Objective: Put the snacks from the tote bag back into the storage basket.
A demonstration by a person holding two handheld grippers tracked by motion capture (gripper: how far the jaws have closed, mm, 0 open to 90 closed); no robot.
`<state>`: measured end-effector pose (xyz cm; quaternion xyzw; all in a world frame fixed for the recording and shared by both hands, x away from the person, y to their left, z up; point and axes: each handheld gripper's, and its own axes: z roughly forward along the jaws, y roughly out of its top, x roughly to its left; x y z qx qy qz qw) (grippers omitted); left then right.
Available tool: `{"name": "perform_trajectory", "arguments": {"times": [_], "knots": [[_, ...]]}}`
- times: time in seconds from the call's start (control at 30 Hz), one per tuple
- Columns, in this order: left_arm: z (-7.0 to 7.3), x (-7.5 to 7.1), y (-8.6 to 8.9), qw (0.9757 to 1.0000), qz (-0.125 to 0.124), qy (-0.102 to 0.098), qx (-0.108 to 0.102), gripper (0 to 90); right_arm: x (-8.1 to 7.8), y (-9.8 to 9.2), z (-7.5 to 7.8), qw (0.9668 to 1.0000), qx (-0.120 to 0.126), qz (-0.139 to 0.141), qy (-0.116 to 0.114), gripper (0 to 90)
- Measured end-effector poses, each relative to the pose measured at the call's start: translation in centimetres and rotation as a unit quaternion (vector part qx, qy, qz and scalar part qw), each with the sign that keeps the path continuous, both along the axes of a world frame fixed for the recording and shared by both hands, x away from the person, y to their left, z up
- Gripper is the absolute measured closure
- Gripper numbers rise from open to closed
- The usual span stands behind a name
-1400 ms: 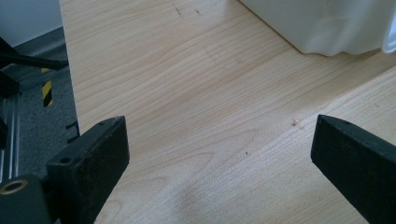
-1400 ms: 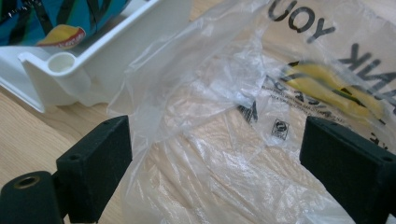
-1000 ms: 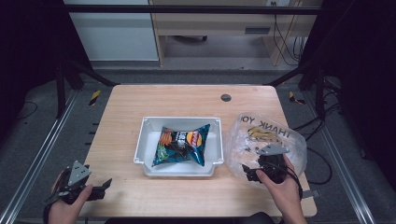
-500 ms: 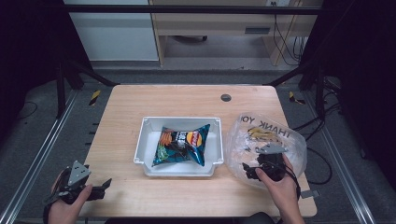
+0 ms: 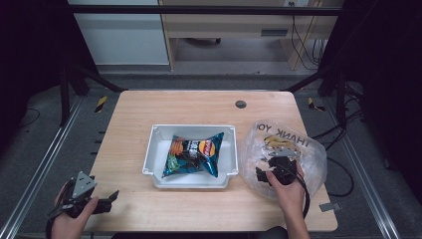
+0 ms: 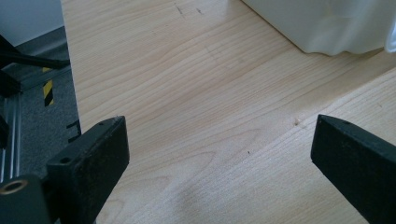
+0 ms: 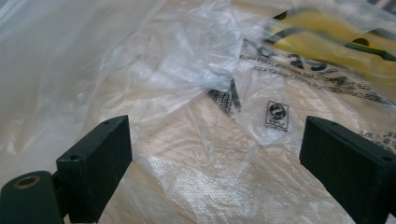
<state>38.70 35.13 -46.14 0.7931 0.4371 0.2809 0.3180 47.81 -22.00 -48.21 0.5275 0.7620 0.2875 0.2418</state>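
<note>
Your right gripper (image 5: 264, 175), low at the right of the high view, has its jaws spread wide over the clear plastic bag (image 5: 303, 149), which lies crumpled just ahead and up-frame of it at the table's right edge, printed lettering and a yellow mark showing through. Your left gripper (image 5: 107, 200), lower left, is also apart, well away. Farther up, mid-frame, the chip packet (image 5: 194, 153) lies in the white tray (image 5: 154, 149)

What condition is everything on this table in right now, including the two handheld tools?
Left tool: jaws wide open, holding nothing, above bare wood.
Right tool: jaws open, over the plastic bag.
Plastic bag: crumpled, lying flat on the table.
Chip bag: sealed, lying in the tray.
White tray: upright, holding the chip bag.
</note>
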Motion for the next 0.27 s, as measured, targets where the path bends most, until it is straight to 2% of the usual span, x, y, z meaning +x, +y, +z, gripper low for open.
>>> {"name": "perform_trajectory", "arguments": {"times": [0.07,0.27], "knots": [[0.05,0.01,-0.02,1.0000,0.000,0.000,0.000,3.9,-0.15,-0.19,0.14,0.9999,0.007,-0.010,-0.008,9.7],[0.19,-0.11,0.01,1.0000,0.004,-0.008,0.001,3.9,-0.73,-0.53,-0.22,0.9998,-0.001,-0.011,-0.016,9.3]]}}
